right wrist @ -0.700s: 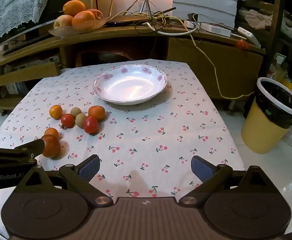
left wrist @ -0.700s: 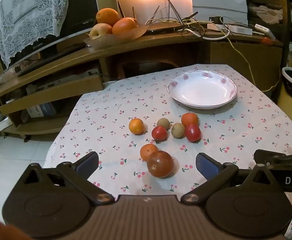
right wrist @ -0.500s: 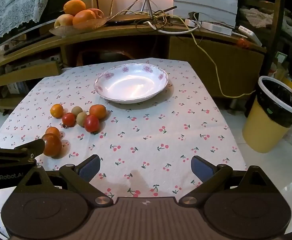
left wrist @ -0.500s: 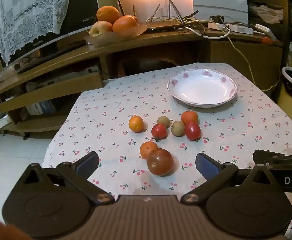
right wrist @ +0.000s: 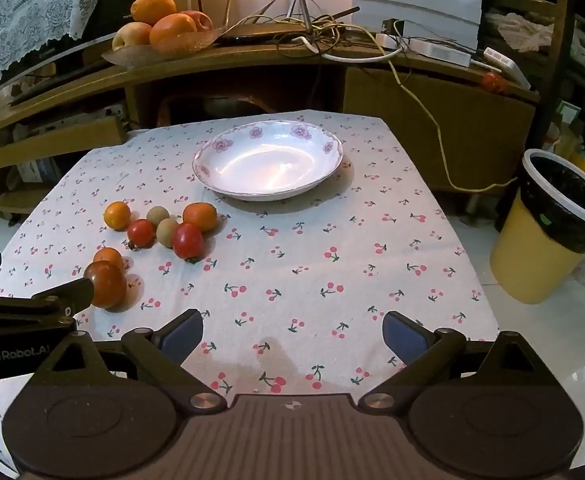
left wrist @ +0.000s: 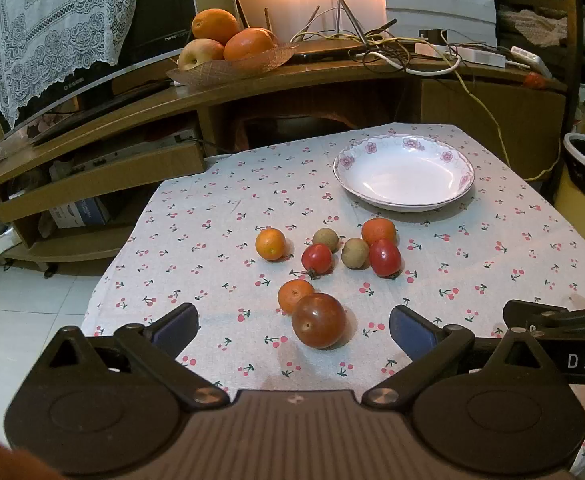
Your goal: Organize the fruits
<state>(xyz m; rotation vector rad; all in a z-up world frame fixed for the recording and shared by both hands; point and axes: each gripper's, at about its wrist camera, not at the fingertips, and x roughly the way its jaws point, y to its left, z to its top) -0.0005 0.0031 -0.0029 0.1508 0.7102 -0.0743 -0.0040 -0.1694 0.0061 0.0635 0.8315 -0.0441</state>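
Both the left claw [left wrist: 292, 328] and right claw [right wrist: 292, 334] hang released above the surface [right wrist: 332, 240]. The fruits [left wrist: 324, 264] sit clustered (eight pieces) near the plate [left wrist: 403, 200], outside it.

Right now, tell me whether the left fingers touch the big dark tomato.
Apart. Left wrist view: the big dark tomato sits between open fingers, tablecloth visible on both sides.

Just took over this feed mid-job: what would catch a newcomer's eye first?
A loose cluster of small fruits on the cherry-print tablecloth, the large dark-red tomato nearest the open left tool. Beyond them sits an empty floral-rimmed plate. The right tool is open over bare cloth.
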